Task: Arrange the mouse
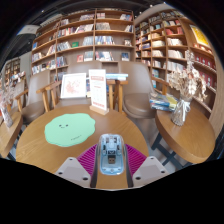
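A translucent grey-blue mouse [111,154] sits between my gripper's [111,148] two fingers, whose magenta pads press on its left and right sides. The gripper is shut on the mouse and holds it over the near edge of a round wooden table [40,150]. A round light-green mouse mat [70,128] lies flat on the table, ahead of the fingers and to their left. The mouse's underside is hidden.
Two upright sign cards [98,90] stand at the table's far edge, with wooden chairs [48,95] behind. Another table to the right holds a vase of flowers [182,98] and books [162,102]. Bookshelves [100,35] line the back walls.
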### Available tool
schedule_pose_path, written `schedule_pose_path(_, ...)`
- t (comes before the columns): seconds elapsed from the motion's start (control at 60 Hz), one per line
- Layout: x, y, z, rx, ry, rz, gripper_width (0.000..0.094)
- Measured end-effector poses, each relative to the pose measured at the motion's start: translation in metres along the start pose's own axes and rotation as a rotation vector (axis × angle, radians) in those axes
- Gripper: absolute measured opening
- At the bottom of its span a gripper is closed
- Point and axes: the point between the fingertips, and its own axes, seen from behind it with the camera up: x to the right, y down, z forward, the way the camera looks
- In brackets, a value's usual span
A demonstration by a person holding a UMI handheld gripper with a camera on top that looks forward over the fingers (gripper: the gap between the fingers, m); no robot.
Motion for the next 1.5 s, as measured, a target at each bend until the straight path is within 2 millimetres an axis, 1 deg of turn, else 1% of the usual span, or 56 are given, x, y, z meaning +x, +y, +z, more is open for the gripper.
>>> schedule_pose_path(0.05, -0.017, -0.030, -0.003, 0.026, -0.021, 0.003, 0.0413)
schedule_pose_path(0.1, -0.044, -0.061, 0.000, 0.049, -0.063, 0.029, 0.0412)
schedule_pose_path(0.133, -0.059, -0.078, 0.005, 0.058, -0.079, 0.029, 0.0412)
schedule_pose_path(0.2, -0.092, -0.112, 0.024, 0.093, -0.084, 0.013, 0.0412)
schedule_pose_path(0.233, -0.106, -0.118, 0.035, 0.098, -0.082, -0.012, 0.0412)
schedule_pose_path(0.25, -0.115, -0.121, 0.044, 0.095, -0.081, -0.021, 0.0412)
schedule_pose_path(0.3, -0.142, -0.119, 0.066, 0.073, -0.102, -0.034, 0.0410)
schedule_pose_path(0.317, -0.151, -0.117, 0.073, 0.063, -0.112, -0.037, 0.0409)
schedule_pose_path(0.333, -0.155, -0.108, 0.078, 0.054, -0.118, -0.041, 0.0410)
schedule_pose_path(0.35, -0.164, -0.108, 0.087, 0.036, -0.116, -0.041, 0.0409)
schedule_pose_path(0.433, -0.182, -0.084, 0.118, -0.026, -0.109, -0.027, 0.0411)
schedule_pose_path(0.45, -0.186, -0.081, 0.121, -0.033, -0.110, -0.027, 0.0411)
schedule_pose_path(0.567, -0.195, -0.056, 0.145, -0.074, -0.091, -0.043, 0.0409)
schedule_pose_path(0.683, -0.195, -0.034, 0.157, -0.114, -0.068, -0.024, 0.0411)
schedule_pose_path(0.75, -0.194, -0.037, 0.159, -0.088, -0.055, -0.037, 0.0433)
schedule_pose_path(0.817, -0.196, -0.036, 0.159, -0.085, -0.048, -0.045, 0.0477)
schedule_pose_path(0.85, -0.195, -0.036, 0.158, -0.086, -0.043, -0.040, 0.0503)
schedule_pose_path(0.867, -0.194, -0.036, 0.157, -0.085, -0.040, -0.036, 0.0541)
schedule_pose_path(0.933, -0.189, -0.043, 0.143, -0.079, -0.024, -0.035, 0.0821)
schedule_pose_path(0.95, -0.187, -0.046, 0.138, -0.073, -0.020, -0.037, 0.0868)
schedule_pose_path(1.0, -0.182, -0.054, 0.117, -0.055, -0.011, -0.044, 0.0834)
schedule_pose_path(1.05, -0.177, -0.062, 0.088, -0.032, -0.007, -0.049, 0.0852)
schedule_pose_path(1.117, -0.171, -0.069, 0.040, 0.002, -0.009, -0.055, 0.0850)
schedule_pose_path(1.2, -0.165, -0.069, -0.023, 0.038, -0.020, -0.058, 0.0853)
schedule_pose_path(1.233, -0.162, -0.066, -0.047, 0.048, -0.023, -0.054, 0.0854)
schedule_pose_path(1.25, -0.161, -0.065, -0.055, 0.054, -0.027, -0.055, 0.0854)
schedule_pose_path(1.283, -0.159, -0.058, -0.079, 0.057, -0.032, -0.057, 0.0855)
schedule_pose_path(1.333, -0.154, -0.047, -0.108, 0.053, -0.032, -0.045, 0.0852)
schedule_pose_path(1.417, -0.146, -0.027, -0.145, 0.055, -0.032, -0.053, 0.0853)
schedule_pose_path(1.5, -0.132, -0.003, -0.176, 0.057, -0.001, -0.066, 0.0853)
